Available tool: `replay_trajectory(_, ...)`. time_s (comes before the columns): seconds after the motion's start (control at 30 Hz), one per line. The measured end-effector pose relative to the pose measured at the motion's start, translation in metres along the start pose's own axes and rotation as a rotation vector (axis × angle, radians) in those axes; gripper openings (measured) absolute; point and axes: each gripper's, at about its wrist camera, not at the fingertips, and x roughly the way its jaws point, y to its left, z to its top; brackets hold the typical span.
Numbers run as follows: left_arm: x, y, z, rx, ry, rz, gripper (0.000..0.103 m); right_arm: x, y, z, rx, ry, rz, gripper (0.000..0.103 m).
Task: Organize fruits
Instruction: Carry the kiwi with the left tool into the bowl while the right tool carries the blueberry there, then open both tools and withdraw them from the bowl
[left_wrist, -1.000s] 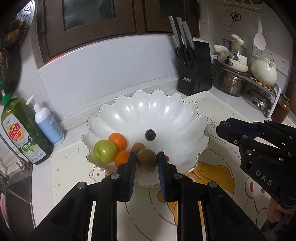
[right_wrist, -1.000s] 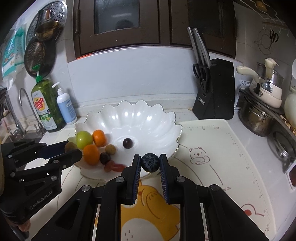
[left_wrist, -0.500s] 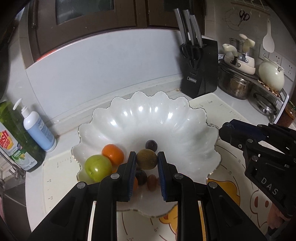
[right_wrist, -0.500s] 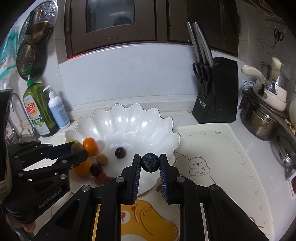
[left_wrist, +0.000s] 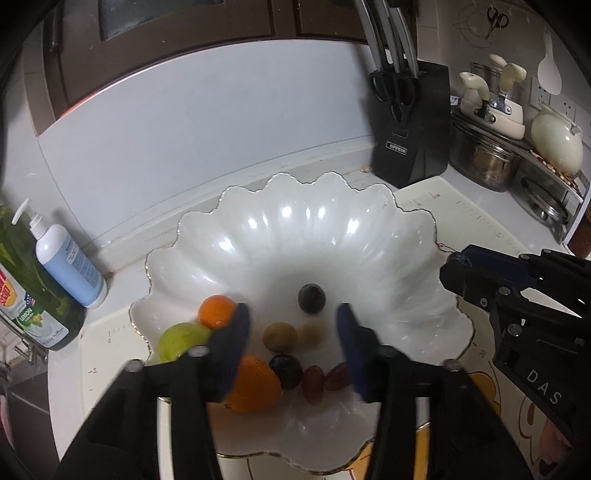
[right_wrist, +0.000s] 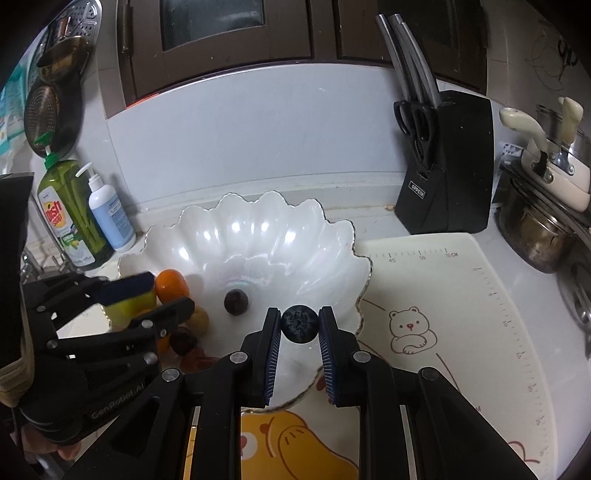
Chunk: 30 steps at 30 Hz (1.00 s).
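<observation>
A white scalloped bowl (left_wrist: 295, 229) (right_wrist: 258, 236) holds two oranges (left_wrist: 217, 312), a green apple (left_wrist: 181, 339), a dark grape (left_wrist: 312, 298), a small brown fruit (left_wrist: 280, 336) and some dark red fruits (left_wrist: 313, 382). My left gripper (left_wrist: 291, 314) (right_wrist: 170, 293) hangs over the bowl's near left part, its jaws opening. A blurred brown kiwi (left_wrist: 312, 332) shows between the fingers, clear of both pads. My right gripper (right_wrist: 299, 317) (left_wrist: 454, 273) is shut on a blueberry (right_wrist: 299, 325) above the bowl's near right rim.
A black knife block (right_wrist: 447, 177) stands behind the bowl to the right. A green dish soap bottle (right_wrist: 70, 214) and a blue pump bottle (left_wrist: 68, 266) stand at the left. Pots and a kettle (left_wrist: 487, 162) crowd the right. A bear-print mat (right_wrist: 410, 328) covers the counter.
My left gripper's jaws have sprung apart and let go of the kiwi. Both grippers have moved forward and down over the bowl, the right one still gripping the blueberry.
</observation>
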Motion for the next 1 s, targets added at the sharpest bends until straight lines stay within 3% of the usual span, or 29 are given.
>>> replay_trajectory(0.1, -0.001, 0.002, -0.001, -0.005, 0.005, 0.009, 0.053, 0.002, -0.002, -0.001, 0.011, 0.006, -0.009, 0.028)
replay_trajectory(0.17, -0.002, 0.002, -0.002, -0.006, 0.005, 0.018, 0.060, 0.000, -0.005, -0.003, 0.026, 0.003, -0.018, 0.050)
replay_trajectory(0.23, -0.007, 0.002, -0.003, -0.009, -0.007, 0.035, 0.064, -0.003, -0.006, -0.003, 0.033, -0.007, -0.030, 0.059)
replay_trajectory(0.37, -0.015, 0.003, -0.005, -0.015, -0.018, 0.047, 0.072, -0.012, -0.007, -0.005, 0.037, -0.021, -0.047, 0.068)
replay_trajectory(0.67, -0.045, 0.006, -0.009, -0.035, -0.052, 0.080, 0.086, -0.037, -0.001, -0.006, 0.041, -0.051, -0.053, 0.070)
replay_trajectory(1.0, -0.077, 0.008, -0.020, -0.053, -0.081, 0.101, 0.090, -0.063, 0.004, -0.014, 0.036, -0.064, -0.072, 0.072)
